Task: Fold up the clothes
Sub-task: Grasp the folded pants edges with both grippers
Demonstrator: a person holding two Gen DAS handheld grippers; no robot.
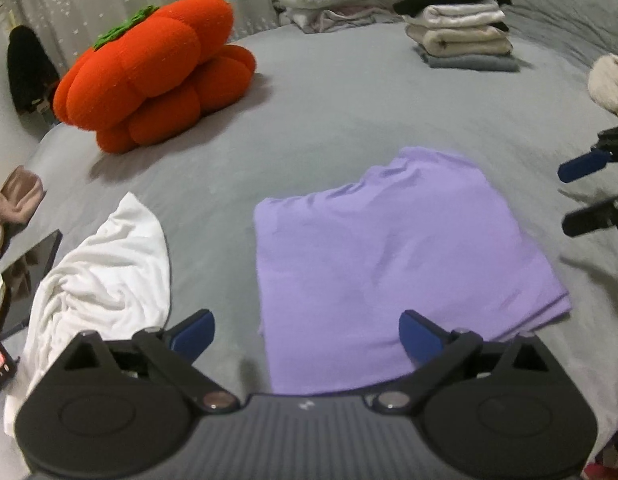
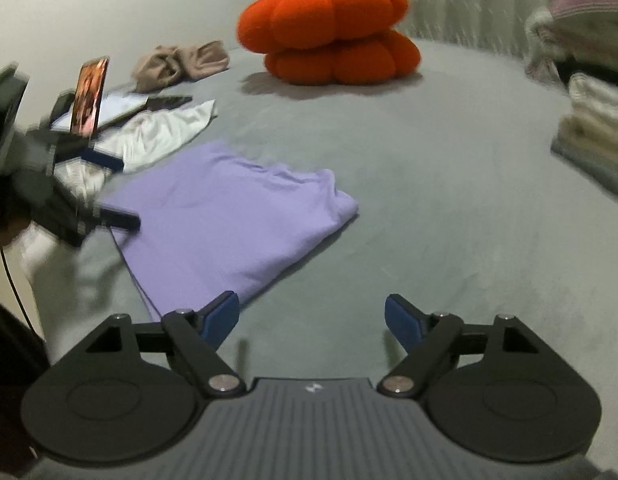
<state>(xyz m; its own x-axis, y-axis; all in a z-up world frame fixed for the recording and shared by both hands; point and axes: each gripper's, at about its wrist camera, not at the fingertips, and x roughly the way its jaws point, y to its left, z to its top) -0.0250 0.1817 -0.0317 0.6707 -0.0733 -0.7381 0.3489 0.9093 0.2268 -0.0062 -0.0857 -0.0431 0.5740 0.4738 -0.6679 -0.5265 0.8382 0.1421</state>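
Left wrist view: left gripper (image 1: pixel 307 334) fingers spread wide, empty, over the near edge of the folded purple garment (image 1: pixel 397 256) lying flat on the grey bed (image 1: pixel 329 104); white cloth (image 1: pixel 105 264) beside it. Right wrist view: right gripper (image 2: pixel 312 322) fingers apart, empty, just off the garment's corner.

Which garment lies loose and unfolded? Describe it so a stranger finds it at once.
Start at the orange pumpkin cushion on the grey bed. Come toward the camera to the folded purple garment; left of it lies the white garment, the only crumpled one there.
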